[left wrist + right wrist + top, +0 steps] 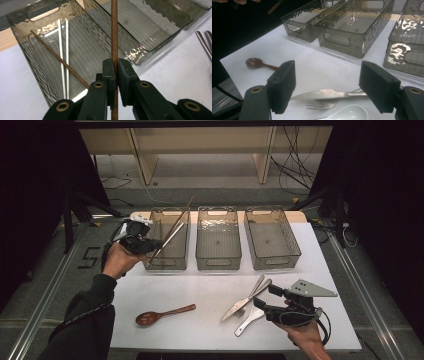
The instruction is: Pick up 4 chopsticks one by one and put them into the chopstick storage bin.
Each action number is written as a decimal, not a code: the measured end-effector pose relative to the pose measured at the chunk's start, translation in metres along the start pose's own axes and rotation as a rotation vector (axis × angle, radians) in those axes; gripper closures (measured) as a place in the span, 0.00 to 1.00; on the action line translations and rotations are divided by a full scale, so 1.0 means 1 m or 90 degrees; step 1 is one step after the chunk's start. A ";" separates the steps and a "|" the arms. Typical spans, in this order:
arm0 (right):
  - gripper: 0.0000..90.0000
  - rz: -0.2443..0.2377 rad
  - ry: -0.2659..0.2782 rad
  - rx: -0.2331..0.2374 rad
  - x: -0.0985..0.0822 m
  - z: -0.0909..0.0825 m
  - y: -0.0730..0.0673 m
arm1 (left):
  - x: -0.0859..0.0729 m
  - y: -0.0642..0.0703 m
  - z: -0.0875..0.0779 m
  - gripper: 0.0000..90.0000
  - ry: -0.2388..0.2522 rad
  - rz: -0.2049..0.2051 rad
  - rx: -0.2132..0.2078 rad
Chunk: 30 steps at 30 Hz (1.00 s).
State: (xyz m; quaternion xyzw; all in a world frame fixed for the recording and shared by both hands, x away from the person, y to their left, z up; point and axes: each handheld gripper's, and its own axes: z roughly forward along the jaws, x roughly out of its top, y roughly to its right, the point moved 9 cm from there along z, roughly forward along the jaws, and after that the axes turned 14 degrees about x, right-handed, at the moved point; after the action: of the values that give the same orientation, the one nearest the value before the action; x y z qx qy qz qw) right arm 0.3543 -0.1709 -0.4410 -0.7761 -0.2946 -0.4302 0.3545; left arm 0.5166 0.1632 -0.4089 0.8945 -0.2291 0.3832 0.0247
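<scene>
My right hand-held gripper [264, 296] sits nearest me with its jaws wide apart and nothing between them, poised just over the knife [245, 301], the fork [243, 312] and the white spoon [250, 320], which lie in a bunch on the bench [200, 320]. In the right gripper view the knife [329, 94], fork [319, 104] and white spoon [345, 113] lie below the gap between the jaws, untouched. To the left of that bunch, well apart from it, the wooden spoon [162, 315] lies alone on the bench.

Farther out, my left hand-held gripper [152, 247] is clamped on a brown chopstick [177, 222], which slants up over the left bin [168, 240]. In the left gripper view the jaws pinch the brown chopstick [114, 35] tightly, and it stands upright above the left bin [37, 65]. Already lying inside that bin are a second brown chopstick [57, 57] and a pair of white chopsticks [63, 57].

Beyond the bunch of cutlery, the middle bin [218, 240] and the right bin [271, 240] hold nothing.

I judge the sorting to be in its early part: three chopsticks are binned, the fourth is over its bin but not yet let go, and the knife, fork and two spoons have still to be picked up and put away.
</scene>
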 end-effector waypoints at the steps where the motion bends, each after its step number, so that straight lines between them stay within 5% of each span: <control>1: 0.34 -0.001 0.001 0.000 0.000 0.000 0.000 | 0.002 -0.002 0.002 0.93 0.000 -0.001 0.003; 16: 0.30 -0.001 0.007 0.004 0.001 -0.001 0.000 | 0.020 -0.026 0.029 0.93 -0.008 -0.024 0.036; 30: 0.29 -0.006 0.004 0.006 0.001 0.000 -0.001 | 0.008 -0.044 0.055 0.93 -0.040 -0.059 0.057</control>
State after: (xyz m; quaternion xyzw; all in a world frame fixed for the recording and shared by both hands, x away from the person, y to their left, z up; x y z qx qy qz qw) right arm 0.3542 -0.1702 -0.4400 -0.7716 -0.2989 -0.4330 0.3575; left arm 0.5775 0.1871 -0.4369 0.9160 -0.1707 0.3631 -0.0053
